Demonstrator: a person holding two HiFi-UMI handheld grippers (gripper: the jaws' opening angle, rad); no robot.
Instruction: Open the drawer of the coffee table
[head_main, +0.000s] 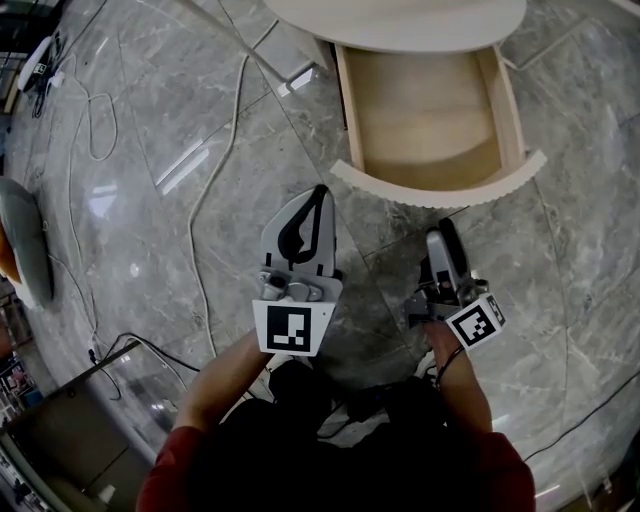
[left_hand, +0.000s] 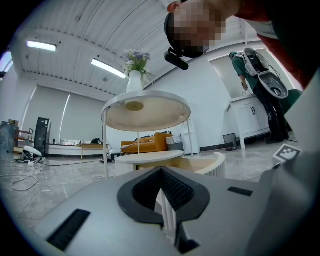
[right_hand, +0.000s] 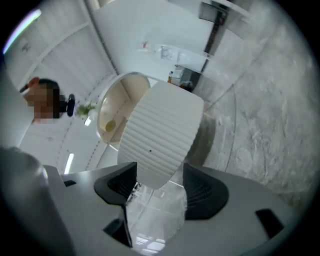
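Two claws: how does each one stand?

Left claw has its jaws brought together at the tips, and nothing sits between the dark ribbed pads; its own view shows the same. Right claw has its jaws spread, with only bare floor in the gap.

Is either one touching the drawer?

No. In the head view the right claw points at the drawer and stops just short of its curved, ribbed front. The left claw is off to the left of that front, also clear of it. In the right gripper view the ribbed front looms just beyond the pads without meeting them.

And where is the drawer itself?

Pulled well out from under the near edge of the coffee table, and its pale wooden inside lies bare. The left gripper view catches its curved front standing forward of the low round top.

What lies further out?

Each claw carries its marker cube near the person's hand. A pale cable trails over the grey marble floor to the left of the coffee table. Behind the coffee table stands a taller round side table with a white vase of flowers on top.
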